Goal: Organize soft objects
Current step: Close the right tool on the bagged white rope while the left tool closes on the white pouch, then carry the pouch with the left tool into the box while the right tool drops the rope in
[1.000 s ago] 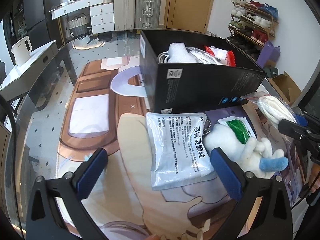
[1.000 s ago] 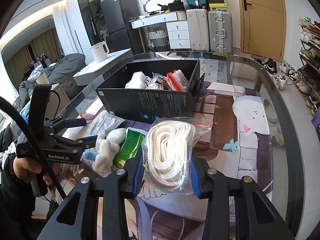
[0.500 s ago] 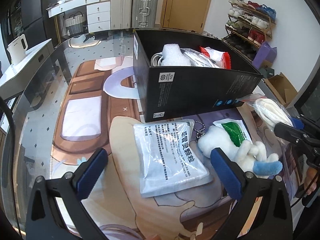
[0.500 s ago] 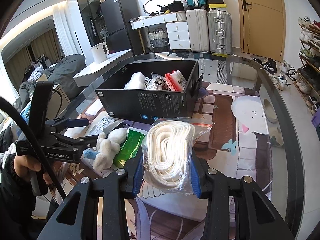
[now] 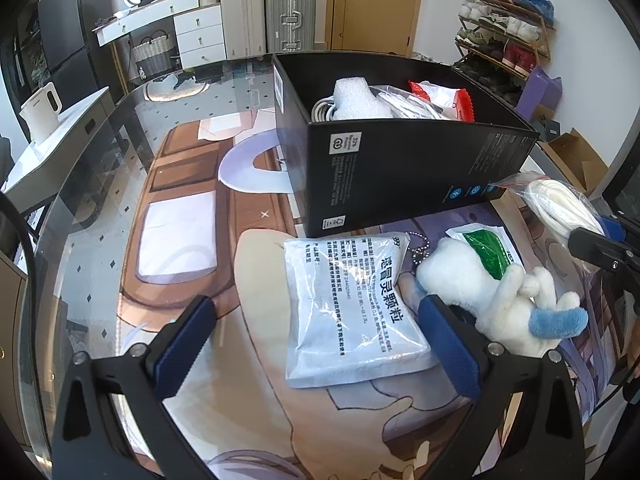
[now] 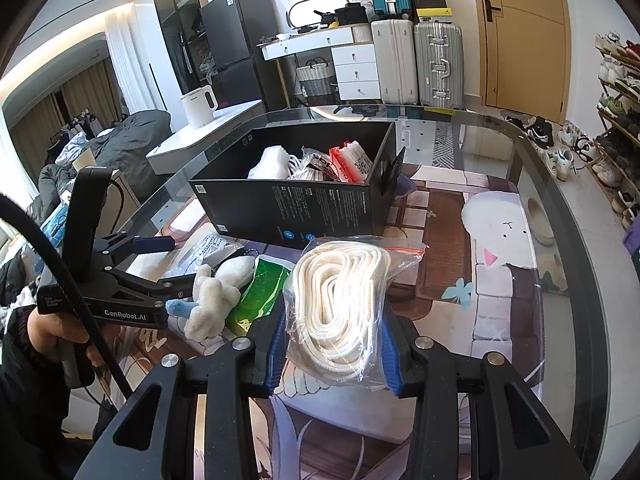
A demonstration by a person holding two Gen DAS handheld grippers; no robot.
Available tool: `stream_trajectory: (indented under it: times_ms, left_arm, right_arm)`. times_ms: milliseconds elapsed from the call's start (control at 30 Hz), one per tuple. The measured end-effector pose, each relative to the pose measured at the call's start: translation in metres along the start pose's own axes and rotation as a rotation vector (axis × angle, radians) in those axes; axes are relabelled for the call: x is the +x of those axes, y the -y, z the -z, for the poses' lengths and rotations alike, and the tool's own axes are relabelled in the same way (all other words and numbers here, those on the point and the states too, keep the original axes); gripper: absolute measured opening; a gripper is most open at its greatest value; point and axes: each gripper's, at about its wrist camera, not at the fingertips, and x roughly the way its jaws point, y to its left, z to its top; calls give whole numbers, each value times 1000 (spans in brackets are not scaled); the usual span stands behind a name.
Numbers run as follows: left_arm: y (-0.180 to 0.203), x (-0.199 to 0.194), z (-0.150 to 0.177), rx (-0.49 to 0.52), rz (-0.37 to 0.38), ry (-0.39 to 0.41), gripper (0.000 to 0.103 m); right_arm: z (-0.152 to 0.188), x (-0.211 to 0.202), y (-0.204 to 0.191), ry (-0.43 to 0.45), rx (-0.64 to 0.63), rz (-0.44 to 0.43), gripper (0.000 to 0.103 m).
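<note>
Glass table [image 6: 520, 152] with printed mat [image 5: 180, 216] (black box [image 5: 400, 168], white pouch [image 5: 352, 304], plush toy [image 5: 500, 296])

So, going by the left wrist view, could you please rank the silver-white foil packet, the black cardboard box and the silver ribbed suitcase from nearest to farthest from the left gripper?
From the left gripper:
1. Silver-white foil packet: between the open jaws, towards the right finger.
2. Black cardboard box: behind the packet, on the mat.
3. Silver ribbed suitcase: against the far wall.

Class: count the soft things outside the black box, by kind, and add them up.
Sealed packets: 2, a white medicine sachet and a green-and-white packet
Plush toys: 1
Bagged rope coils: 1, held in the right claw
Total: 4
</note>
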Motion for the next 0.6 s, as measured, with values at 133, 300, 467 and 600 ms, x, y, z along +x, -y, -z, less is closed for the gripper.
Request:
stream_trajectory:
  times_ms: [133, 300, 467, 600]
  left_arm:
    - [6, -1, 0, 27, -9, 15, 85]
    - [9, -8, 2, 53, -2, 44, 52]
    - [12, -15, 8, 82, 12, 66, 44]
    - [11, -20, 10, 73, 29, 73, 41]
  right_arm:
    - [0, 0, 0, 1, -1, 0, 40]
    - [-1, -3, 0, 5, -6, -2, 40]
    - [-3, -4, -3, 11, -13, -5, 40]
    - [-4, -5, -5, 18, -18, -8, 40]
